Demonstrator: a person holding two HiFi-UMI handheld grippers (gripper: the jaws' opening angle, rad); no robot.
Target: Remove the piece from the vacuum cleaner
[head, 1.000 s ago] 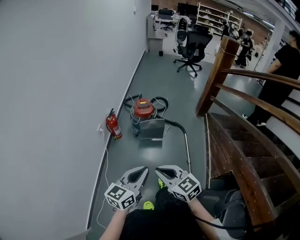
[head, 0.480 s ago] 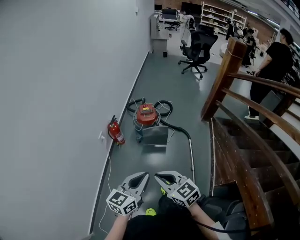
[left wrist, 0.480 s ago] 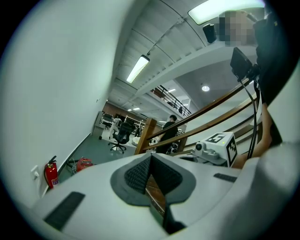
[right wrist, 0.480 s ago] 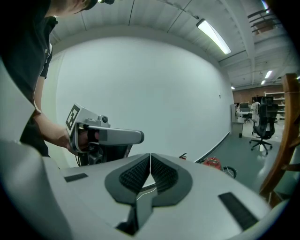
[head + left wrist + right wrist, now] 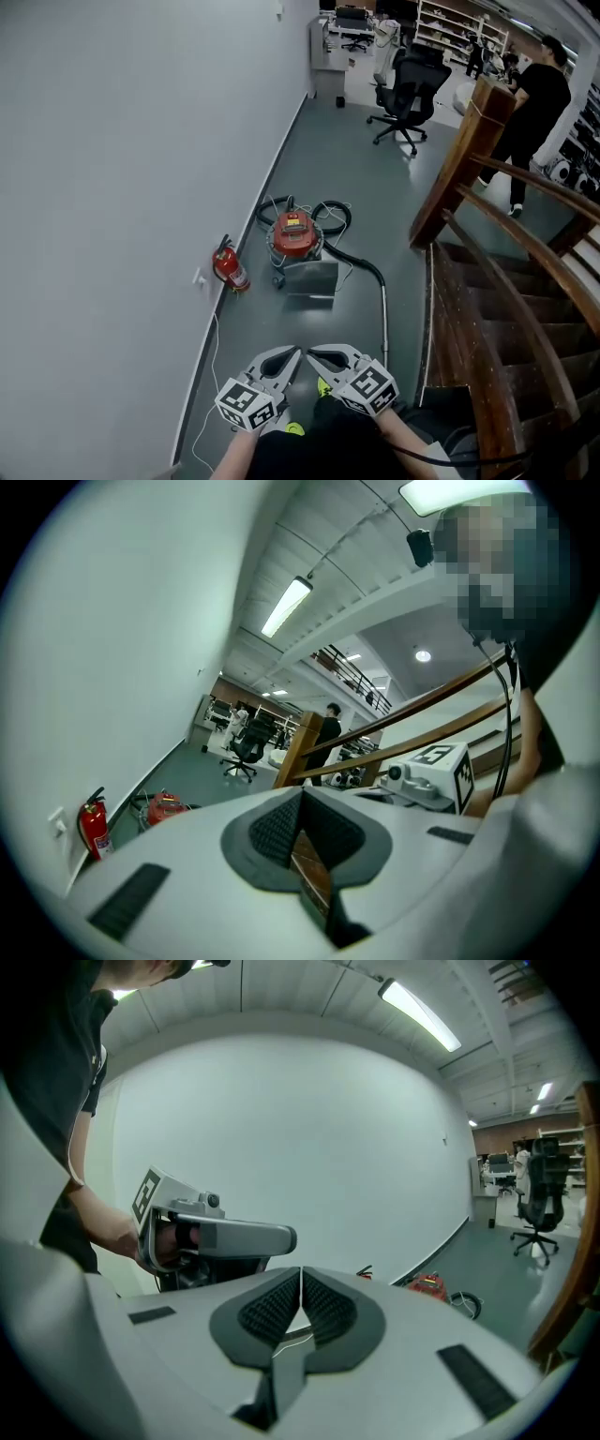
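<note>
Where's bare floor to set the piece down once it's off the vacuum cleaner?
Bare floor lies nearer than the vacuum cleaner, between the white wall cord and the metal wand; another stretch runs beyond it toward the office chair. Crowded: coiled cable behind it, fire extinguisher on the wall side, hose toward the stairs.

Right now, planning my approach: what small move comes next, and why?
Probably step closer to the red vacuum cleaner: it sits well ahead on the floor, and the left gripper and right gripper, both shut and empty, are nowhere near it.
</note>
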